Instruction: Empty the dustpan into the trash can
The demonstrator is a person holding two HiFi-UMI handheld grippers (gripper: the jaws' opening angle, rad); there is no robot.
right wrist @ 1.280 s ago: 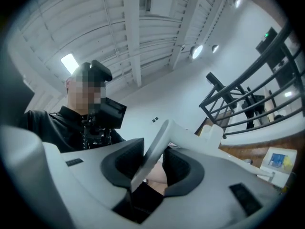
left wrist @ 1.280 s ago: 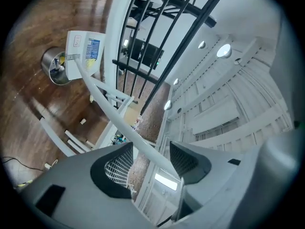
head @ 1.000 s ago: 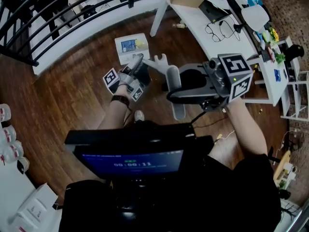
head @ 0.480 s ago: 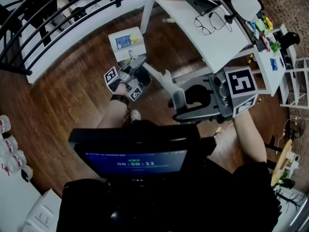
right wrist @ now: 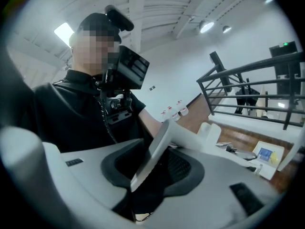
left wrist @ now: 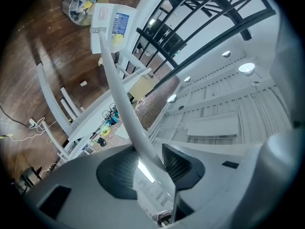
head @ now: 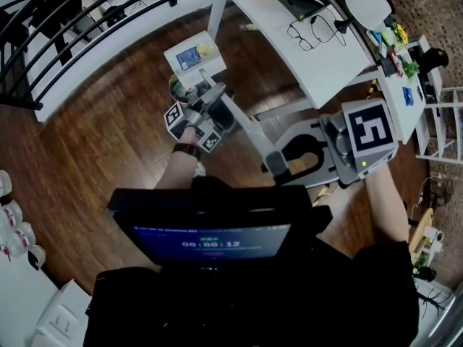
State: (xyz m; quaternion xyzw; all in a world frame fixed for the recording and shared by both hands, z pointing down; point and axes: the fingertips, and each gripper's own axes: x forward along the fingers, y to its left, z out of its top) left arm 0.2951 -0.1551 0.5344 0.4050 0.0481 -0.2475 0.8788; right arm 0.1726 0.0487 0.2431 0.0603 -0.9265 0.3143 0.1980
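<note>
Both tools are on the long white handle point(head: 246, 129) of the dustpan point(head: 192, 58), so the step in hand looks like bringing the pan to the trash can point(head: 173, 87) before tipping it.

In the head view the pan, white with a blue label, sits in the upper left of the frame. The can's round rim shows just below it, partly hidden behind the left tool point(head: 211, 101). The left gripper view gives it more clearly. The handle point(left wrist: 121, 104) runs up from the jaws to the pan point(left wrist: 112, 25) at the top left, and the open can point(left wrist: 85, 5), with scraps inside, is just beside it. Whether the pan is resting on the wooden floor point(head: 108, 136) or raised off it, I cannot tell.

The left tool point(left wrist: 147, 163) has just been closing its jaws, and the ribbed pads now appear to pinch the handle partway along. The right tool point(head: 278, 163) is clamped on the flat end of the handle point(right wrist: 190, 135), which stands edge-on between its pads point(right wrist: 178, 168).

Nothing suggests the pan has been emptied yet. The next move probably calls for raising the pan above the can's rim, centring it over the opening and tilting it so the contents slide in. With so long a handle, both grips need to stay firm or the pan may twist.
</note>
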